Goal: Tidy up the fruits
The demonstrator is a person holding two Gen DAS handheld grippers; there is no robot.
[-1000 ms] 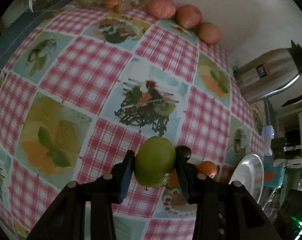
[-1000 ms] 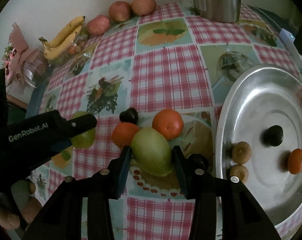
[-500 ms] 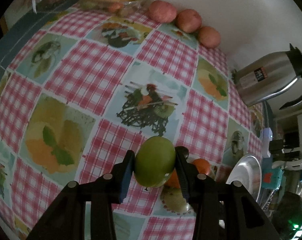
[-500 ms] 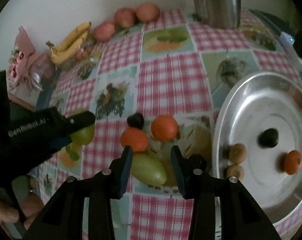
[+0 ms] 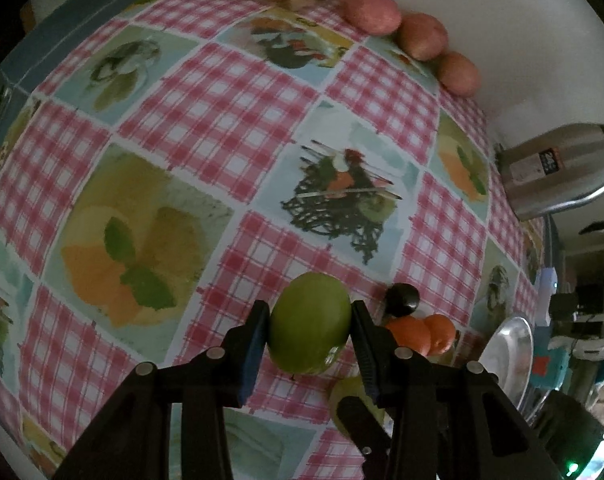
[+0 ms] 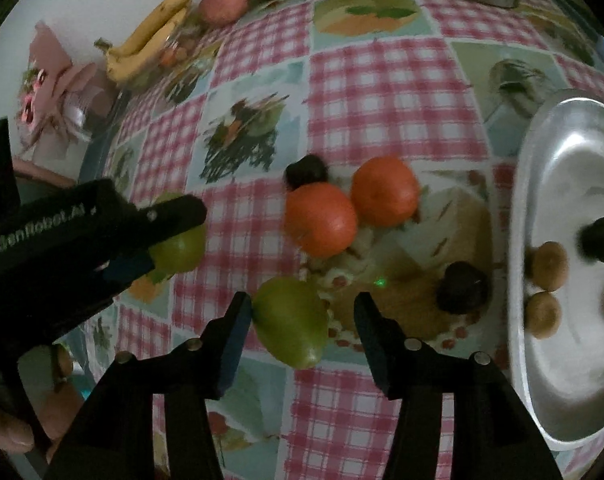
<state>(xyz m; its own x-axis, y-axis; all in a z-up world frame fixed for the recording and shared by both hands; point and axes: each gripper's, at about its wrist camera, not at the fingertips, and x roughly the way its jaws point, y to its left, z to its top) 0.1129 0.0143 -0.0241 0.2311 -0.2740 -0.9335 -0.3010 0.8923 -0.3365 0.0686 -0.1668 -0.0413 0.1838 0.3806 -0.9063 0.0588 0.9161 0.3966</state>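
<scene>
My left gripper (image 5: 310, 330) is shut on a green apple (image 5: 310, 322) and holds it above the checked tablecloth; the apple also shows in the right wrist view (image 6: 179, 250). My right gripper (image 6: 302, 316) is open, with a green mango (image 6: 291, 322) lying on the cloth between its fingers, close to the left one. Two oranges (image 6: 322, 218) (image 6: 384, 190) and two dark plums (image 6: 308, 168) (image 6: 462, 286) lie just beyond. A steel plate (image 6: 542, 360) at the right holds small brown fruits (image 6: 544, 314) and a dark one (image 6: 600, 240).
Bananas (image 6: 149, 42) and three reddish apples (image 5: 420, 36) sit along the far wall. A steel kettle (image 5: 558, 170) stands at the far right. A pink flower vase (image 6: 53, 92) stands at the table's left corner. The left gripper's body (image 6: 61, 248) reaches in from the left.
My right gripper has opened and let the green mango go onto the cloth, then drawn back a little. My left gripper still holds the green apple and has shifted slightly.
</scene>
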